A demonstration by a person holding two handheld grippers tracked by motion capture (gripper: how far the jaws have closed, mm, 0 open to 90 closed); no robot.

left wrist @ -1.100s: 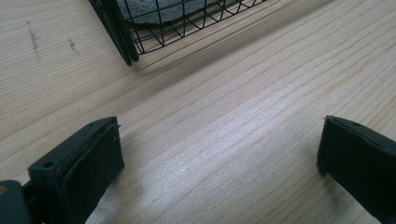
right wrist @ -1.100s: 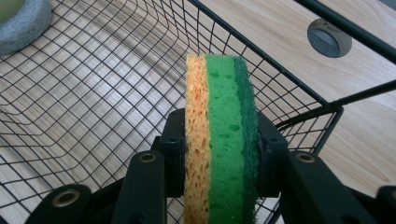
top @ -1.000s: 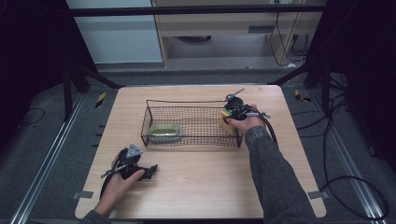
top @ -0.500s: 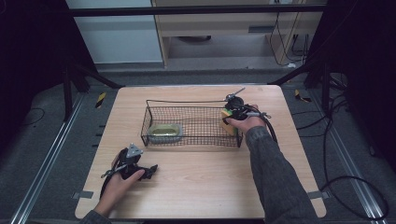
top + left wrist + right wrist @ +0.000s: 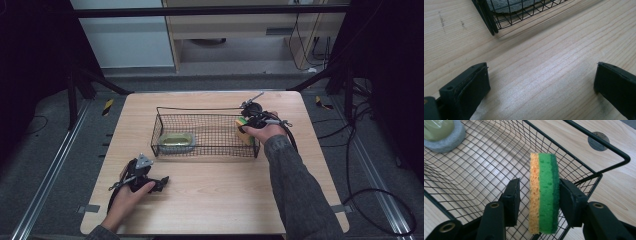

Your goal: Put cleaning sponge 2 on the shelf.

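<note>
Porous foam sponge [image 5: 543,195] with rough green scouring side, black wire-mesh basket [image 5: 499,165], matt pale wood table [image 5: 544,82]

Grey-rimmed dish [image 5: 176,141] with yellowish inside at basket's left end; yellow-black strips [image 5: 108,106] on floor

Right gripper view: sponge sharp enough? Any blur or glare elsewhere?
Right gripper view: sponge crisp, pores visible; wire basket throws a grid shadow on the wood. Left gripper view: jaws and tabletop sharp, soft sheen on the grain. High view: dim, dark surroundings, soft detail on the right gripper.
</note>
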